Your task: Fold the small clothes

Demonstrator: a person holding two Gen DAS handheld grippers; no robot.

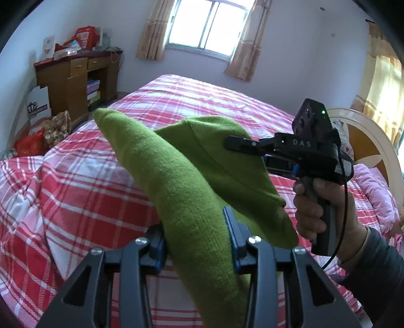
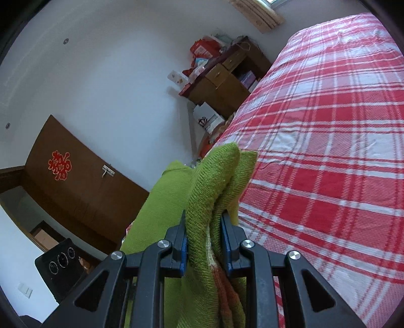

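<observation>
Both claws clamp the same green knit garment (image 1: 192, 181), lifted above the plaid bed (image 1: 75, 181). Left claw (image 1: 195, 242) pinches a thick fold that runs up and away from it. Right claw (image 2: 204, 242) pinches bunched edges; fabric pokes past its tips. Beyond: wooden desk (image 1: 73, 75), window (image 1: 207, 22).

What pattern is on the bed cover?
The bed cover is a red, pink and white plaid, clearest in the right wrist view.

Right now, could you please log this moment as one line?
left gripper: shut on green knitted garment | right gripper: shut on garment | above red plaid bedspread
</observation>
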